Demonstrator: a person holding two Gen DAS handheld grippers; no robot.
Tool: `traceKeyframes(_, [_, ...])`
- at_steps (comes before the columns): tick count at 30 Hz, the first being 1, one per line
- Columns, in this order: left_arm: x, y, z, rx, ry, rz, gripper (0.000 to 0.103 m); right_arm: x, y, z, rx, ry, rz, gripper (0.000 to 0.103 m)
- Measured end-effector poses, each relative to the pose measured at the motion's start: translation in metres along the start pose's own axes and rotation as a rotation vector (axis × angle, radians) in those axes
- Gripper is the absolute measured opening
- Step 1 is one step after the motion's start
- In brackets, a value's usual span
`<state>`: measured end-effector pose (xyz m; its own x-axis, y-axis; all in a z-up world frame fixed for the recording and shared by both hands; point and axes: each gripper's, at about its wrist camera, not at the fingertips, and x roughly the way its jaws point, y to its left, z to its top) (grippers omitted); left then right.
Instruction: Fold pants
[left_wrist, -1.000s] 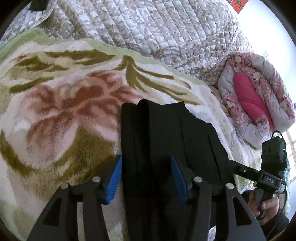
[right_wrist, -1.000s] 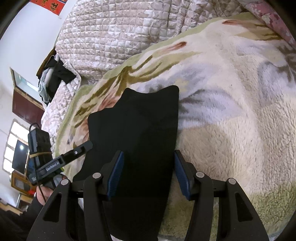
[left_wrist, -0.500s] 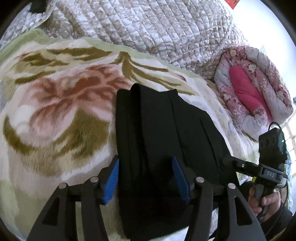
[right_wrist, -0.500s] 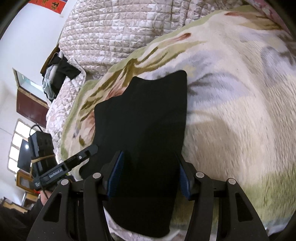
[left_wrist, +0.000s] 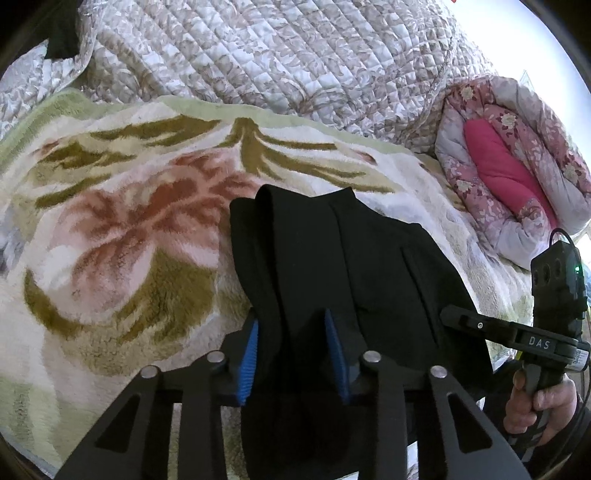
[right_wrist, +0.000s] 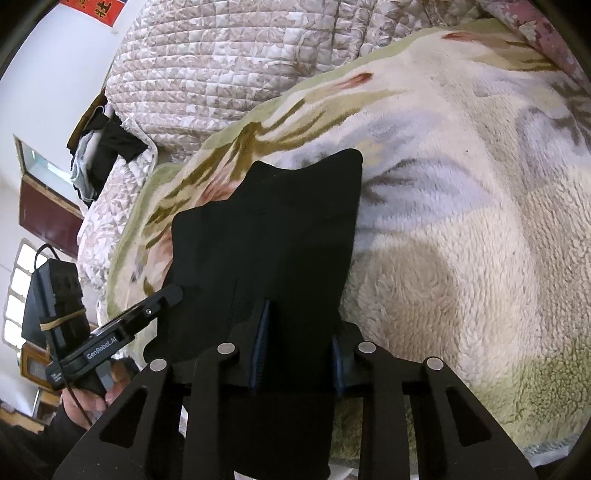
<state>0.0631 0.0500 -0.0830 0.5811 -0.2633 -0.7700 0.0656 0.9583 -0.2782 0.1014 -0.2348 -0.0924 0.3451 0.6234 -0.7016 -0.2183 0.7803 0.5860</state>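
Black pants (left_wrist: 332, 266) lie on a flowered blanket (left_wrist: 110, 229), near edge bunched between both closing grippers: left gripper (left_wrist: 293, 354) and right gripper (right_wrist: 299, 354) each pinching cloth.

Bedroom, daylit, piled with bedding.
Spread across the bed (left_wrist: 110, 240): a plush floral blanket (right_wrist: 461, 221) in cream, olive and rust. Heaped behind it, a quilted beige-and-white coverlet (left_wrist: 295, 59); rolled at one side, a pink floral quilt (left_wrist: 517, 166) with a magenta lining. Beyond, a white wall (right_wrist: 48, 74) with a red paper banner (right_wrist: 99, 9), a dark wooden frame (right_wrist: 44, 210), bright paned windows (right_wrist: 16, 288), and clothes (right_wrist: 99, 147) draped in a heap.
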Motion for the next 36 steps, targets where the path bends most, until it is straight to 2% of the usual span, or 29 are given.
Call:
traceKeyframes(4, [-0.006, -0.004, 0.002, 0.015, -0.012, 0.006, 0.028, -0.006, 0.005, 0.001, -0.012, -0.01, -0.014, 0.018])
traceKeyframes(14, [-0.022, -0.018, 0.008, 0.056, -0.039, 0.002, 0.021, -0.021, 0.03, 0.004, -0.064, -0.046, -0.011, 0.016])
traceKeyframes(26, [-0.037, -0.027, 0.012, 0.074, -0.065, -0.015, 0.02, -0.034, 0.05, 0.008, -0.111, -0.073, 0.011, 0.016])
traceKeyframes(36, [-0.035, -0.018, 0.028, 0.07, -0.081, -0.009, 0.02, -0.026, 0.06, 0.028, -0.142, -0.08, 0.025, 0.016])
